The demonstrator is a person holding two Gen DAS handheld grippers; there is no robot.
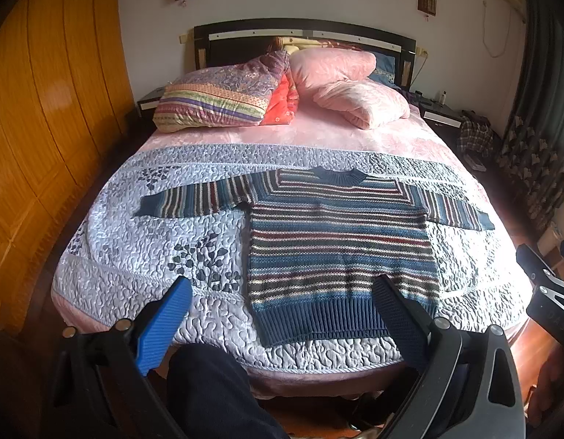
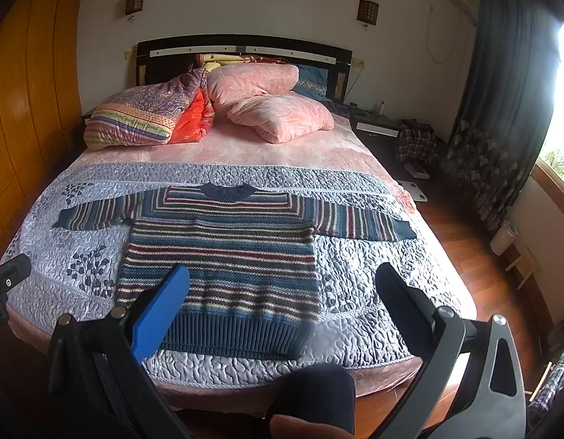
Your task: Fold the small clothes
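Observation:
A striped knitted sweater (image 1: 336,241) in blue, maroon and cream lies flat on the quilted bedspread, both sleeves spread sideways and its collar toward the headboard. The same sweater (image 2: 223,256) fills the middle of the right wrist view. My left gripper (image 1: 282,289) hangs open above the foot of the bed, short of the sweater's hem, with nothing between its fingers. My right gripper (image 2: 282,278) is open too, held back over the hem and touching nothing. Part of the right gripper (image 1: 549,285) shows at the right edge of the left wrist view.
The lilac quilt (image 1: 135,256) covers the near half of the bed. Pillows and folded covers (image 1: 267,87) pile up by the headboard. A wooden wardrobe (image 1: 33,146) stands left, a nightstand and curtains (image 2: 483,153) right. A person's dark-clad leg (image 1: 216,395) is below.

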